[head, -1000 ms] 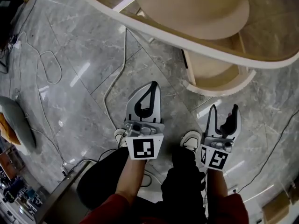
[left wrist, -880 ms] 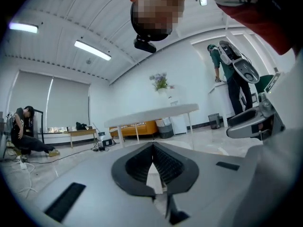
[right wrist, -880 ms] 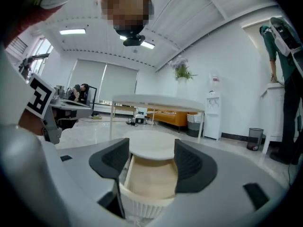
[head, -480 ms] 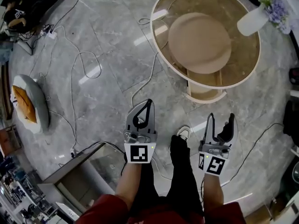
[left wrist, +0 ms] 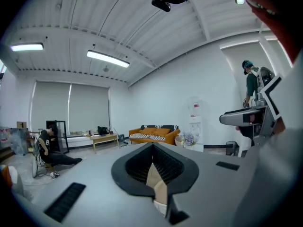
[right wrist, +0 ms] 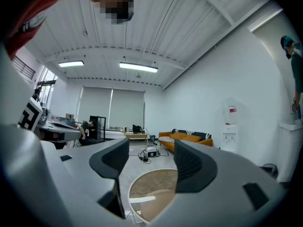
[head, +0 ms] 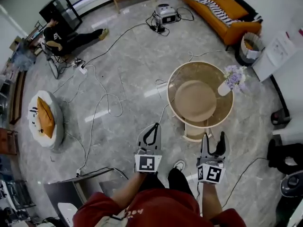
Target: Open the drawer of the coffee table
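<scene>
The round coffee table with a glass top and cream rim stands ahead of me on the grey marble floor. Its curved drawer sticks out from the near side. The right gripper view also shows the table between the jaws, far below. My left gripper is held up left of the drawer, shut on nothing. My right gripper hovers just near of the drawer, open and empty. Neither touches the table.
A white vase of purple flowers stands on the table's right edge. Cables trail over the floor. There is a round cushion to the left, a grey cabinet near left, an orange sofa far back, and a seated person far left.
The head view has pulled up and back, so the table now looks small and far. Both grippers keep their states, with the drawer sticking out throughout.
</scene>
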Demonstrator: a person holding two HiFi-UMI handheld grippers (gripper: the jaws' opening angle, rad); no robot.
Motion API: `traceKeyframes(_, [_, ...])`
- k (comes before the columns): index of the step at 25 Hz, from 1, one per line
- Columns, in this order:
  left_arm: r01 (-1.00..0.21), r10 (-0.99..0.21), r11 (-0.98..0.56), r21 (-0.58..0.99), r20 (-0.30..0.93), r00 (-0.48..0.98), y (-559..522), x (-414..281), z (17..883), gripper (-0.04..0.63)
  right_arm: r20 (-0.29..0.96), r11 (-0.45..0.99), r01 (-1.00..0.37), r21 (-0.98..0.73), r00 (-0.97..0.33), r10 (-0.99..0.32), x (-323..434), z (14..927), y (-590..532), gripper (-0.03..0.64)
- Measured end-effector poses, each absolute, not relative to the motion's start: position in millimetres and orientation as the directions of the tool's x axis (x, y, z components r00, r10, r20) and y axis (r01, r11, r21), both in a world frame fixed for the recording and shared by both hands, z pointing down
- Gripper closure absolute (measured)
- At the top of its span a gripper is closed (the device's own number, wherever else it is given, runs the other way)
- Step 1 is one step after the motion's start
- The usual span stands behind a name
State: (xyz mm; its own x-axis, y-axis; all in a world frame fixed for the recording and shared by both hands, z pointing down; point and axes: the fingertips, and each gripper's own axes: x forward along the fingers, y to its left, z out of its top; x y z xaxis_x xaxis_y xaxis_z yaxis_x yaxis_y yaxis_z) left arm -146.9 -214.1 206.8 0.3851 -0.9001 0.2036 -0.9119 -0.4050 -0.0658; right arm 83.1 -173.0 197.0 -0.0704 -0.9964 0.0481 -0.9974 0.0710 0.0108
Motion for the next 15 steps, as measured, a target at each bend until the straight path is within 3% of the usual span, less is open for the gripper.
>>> traceKeyframes(9, [-0.898,-0.906,-0.424,-0.121,0.054,0.420,-196.4,-153.5,104.2,0.581,-0.110,0.083,-0.996,0.023,-0.085,-0.990,68.2,98.3,-165.6,0.331])
traceKeyframes(15, [-0.876,-0.888,-0.455,-0.159,0.017,0.459,-203.9,-149.5,89.0,0.581,-0.118,0.059,-0.998,0.026,-0.061,-0.991,61.8,88.4,-165.2,0.333])
